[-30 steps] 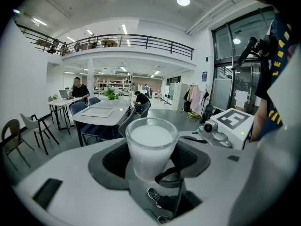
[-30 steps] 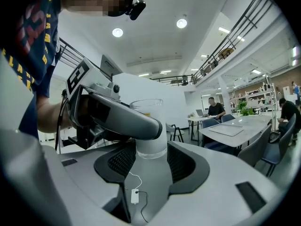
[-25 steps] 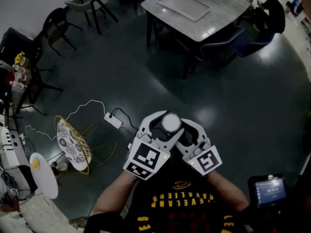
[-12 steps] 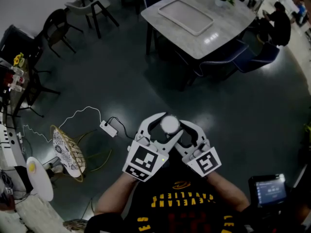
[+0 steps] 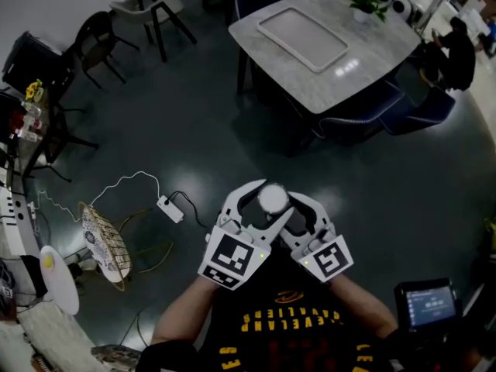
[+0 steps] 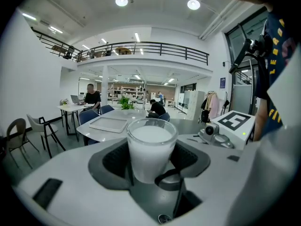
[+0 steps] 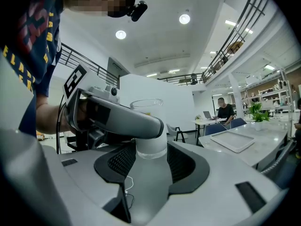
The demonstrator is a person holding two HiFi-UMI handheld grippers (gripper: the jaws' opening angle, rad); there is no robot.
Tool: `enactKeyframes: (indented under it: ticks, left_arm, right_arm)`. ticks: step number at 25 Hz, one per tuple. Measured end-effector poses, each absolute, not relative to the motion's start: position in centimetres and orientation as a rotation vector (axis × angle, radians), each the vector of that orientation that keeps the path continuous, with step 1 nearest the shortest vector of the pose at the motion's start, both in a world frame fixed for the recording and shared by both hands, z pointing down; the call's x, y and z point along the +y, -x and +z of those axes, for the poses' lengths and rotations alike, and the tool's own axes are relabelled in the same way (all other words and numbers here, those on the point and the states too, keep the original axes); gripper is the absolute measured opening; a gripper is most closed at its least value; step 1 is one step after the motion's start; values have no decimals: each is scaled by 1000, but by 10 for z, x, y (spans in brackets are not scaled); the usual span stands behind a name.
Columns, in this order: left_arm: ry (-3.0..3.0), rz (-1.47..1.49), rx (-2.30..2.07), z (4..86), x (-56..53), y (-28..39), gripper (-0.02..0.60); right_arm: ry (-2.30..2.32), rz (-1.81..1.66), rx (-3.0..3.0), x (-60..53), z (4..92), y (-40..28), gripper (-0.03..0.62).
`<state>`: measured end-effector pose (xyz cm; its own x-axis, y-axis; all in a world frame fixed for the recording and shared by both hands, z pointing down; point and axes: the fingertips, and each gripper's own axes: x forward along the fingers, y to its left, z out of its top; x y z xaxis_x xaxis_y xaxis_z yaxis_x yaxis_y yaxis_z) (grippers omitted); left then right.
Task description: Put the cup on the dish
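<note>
The clear cup (image 5: 273, 198), white almost to its rim, stands upright; left gripper (image 6: 149, 166) and right gripper (image 7: 146, 161) both clasp it.

Yellow lettering runs across the person's black shirt (image 5: 291, 314), upside down in the head view; it appears to read "CLEVELAND CAVALIERS". Larger yellow letters lower on the shirt are cut off. Print on the lit screen (image 5: 425, 304) is too small to read.
</note>
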<state>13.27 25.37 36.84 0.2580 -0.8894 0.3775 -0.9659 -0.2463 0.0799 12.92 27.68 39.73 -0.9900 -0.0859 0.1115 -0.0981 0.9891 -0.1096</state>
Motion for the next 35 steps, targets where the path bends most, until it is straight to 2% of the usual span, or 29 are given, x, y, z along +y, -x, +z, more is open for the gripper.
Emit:
enactKeyframes:
  ticks: [18,35]
  left_arm:
    - [-2241,266,-1809,375,207,-91,264]
    - [-2436,244,-1677,357,110,32,264]
  right_arm:
    - [-135,197,-3019,230,408,-88,210]
    - [-364,142,-2963,132,393,39,210]
